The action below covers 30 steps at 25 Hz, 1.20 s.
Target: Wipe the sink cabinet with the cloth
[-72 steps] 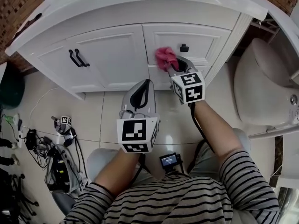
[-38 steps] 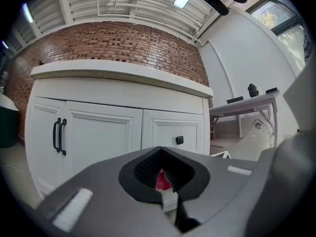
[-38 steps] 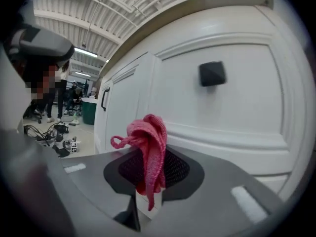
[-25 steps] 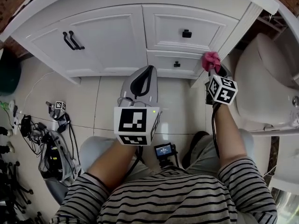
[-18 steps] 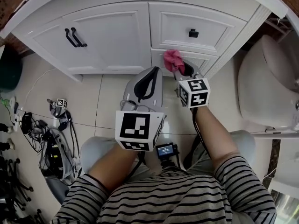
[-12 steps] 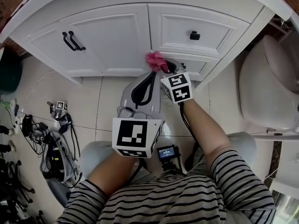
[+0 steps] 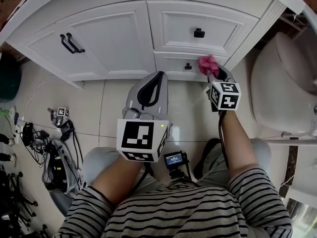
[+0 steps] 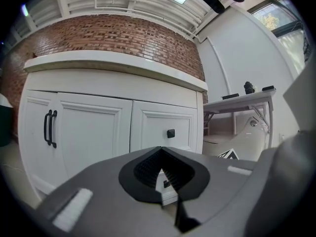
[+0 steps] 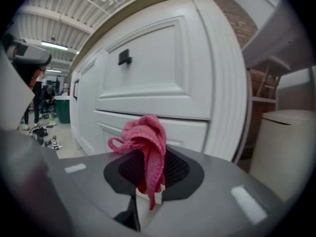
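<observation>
Cloth point(image 7: 208, 65) (pink, bunched) clamped in right gripper point(image 7: 214, 74) by lower drawer point(image 7: 174, 71) of sink cabinet point(image 7: 114, 43); left gripper point(image 7: 157, 78) closed, empty.

I wear a shirt point(image 7: 183, 209) in black and pale grey horizontal stripes, its sleeves point(image 7: 258, 190) ending above the forearms, and light grey trousers point(image 7: 96, 165). My left gripper point(image 7: 157, 79) and right gripper point(image 7: 216, 76) are smooth grey shells. Each has a black ribbed hollow point(image 8: 148, 169) round the jaws and small white rectangular marks point(image 9: 247, 204) on the shell. Each carries a white cube with black square markers, the left cube point(image 7: 141, 140) larger in view than the right cube point(image 7: 225, 95). A thin black cable point(image 7: 222, 133) runs back from the right gripper.
</observation>
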Each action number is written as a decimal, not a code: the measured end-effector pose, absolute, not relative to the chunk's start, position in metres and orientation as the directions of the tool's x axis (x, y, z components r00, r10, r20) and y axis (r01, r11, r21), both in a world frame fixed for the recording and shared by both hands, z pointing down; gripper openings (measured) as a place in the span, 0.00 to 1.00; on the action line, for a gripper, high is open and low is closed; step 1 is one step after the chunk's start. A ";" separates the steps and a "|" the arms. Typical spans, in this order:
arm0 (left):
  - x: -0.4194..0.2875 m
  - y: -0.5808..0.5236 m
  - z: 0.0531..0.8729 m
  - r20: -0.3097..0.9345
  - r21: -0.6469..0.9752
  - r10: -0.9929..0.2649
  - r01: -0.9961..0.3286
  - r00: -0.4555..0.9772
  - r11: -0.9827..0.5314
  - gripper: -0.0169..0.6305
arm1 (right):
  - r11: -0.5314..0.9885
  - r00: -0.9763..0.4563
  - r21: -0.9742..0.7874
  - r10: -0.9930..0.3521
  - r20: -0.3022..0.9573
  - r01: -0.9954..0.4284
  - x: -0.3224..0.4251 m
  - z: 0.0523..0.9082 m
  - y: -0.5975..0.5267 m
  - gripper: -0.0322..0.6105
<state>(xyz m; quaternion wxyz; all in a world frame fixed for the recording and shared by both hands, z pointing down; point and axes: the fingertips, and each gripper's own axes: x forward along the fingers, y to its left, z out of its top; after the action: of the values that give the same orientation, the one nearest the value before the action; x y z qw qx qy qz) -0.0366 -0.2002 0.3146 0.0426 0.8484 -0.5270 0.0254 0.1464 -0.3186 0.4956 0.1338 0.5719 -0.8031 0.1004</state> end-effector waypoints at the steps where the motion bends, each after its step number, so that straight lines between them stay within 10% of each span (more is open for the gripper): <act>1: -0.035 -0.199 0.315 0.089 0.043 -0.891 -0.895 0.446 -0.444 0.03 | 0.288 -0.276 -0.017 -0.899 0.342 -0.958 0.163 0.498 -0.318 0.17; 7: -0.040 -0.191 0.310 0.083 0.048 -0.894 -0.898 0.440 -0.437 0.03 | 0.185 -0.208 -0.101 -0.914 0.348 -0.978 0.184 0.502 -0.307 0.16; 14: -0.046 -0.192 0.308 0.074 0.075 -0.893 -0.895 0.444 -0.439 0.03 | 0.557 -0.569 -0.130 -0.771 0.286 -0.820 0.022 0.514 -0.293 0.16; 19: -0.046 -0.192 0.305 0.073 0.064 -0.890 -0.893 0.450 -0.446 0.03 | 0.592 -0.572 -0.092 -0.711 0.408 -0.801 -0.030 0.572 -0.319 0.16; 30: -0.037 -0.201 0.318 0.105 0.070 -0.883 -0.889 0.458 -0.453 0.03 | 0.463 -0.406 -0.020 -0.755 0.515 -0.886 0.074 0.608 -0.331 0.17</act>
<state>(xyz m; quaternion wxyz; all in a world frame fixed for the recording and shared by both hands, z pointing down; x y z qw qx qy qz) -0.0365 -0.2005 0.3178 0.0575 0.8518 -0.5200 0.0264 0.0737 -0.3311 0.6083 0.2237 0.4968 -0.8256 0.1466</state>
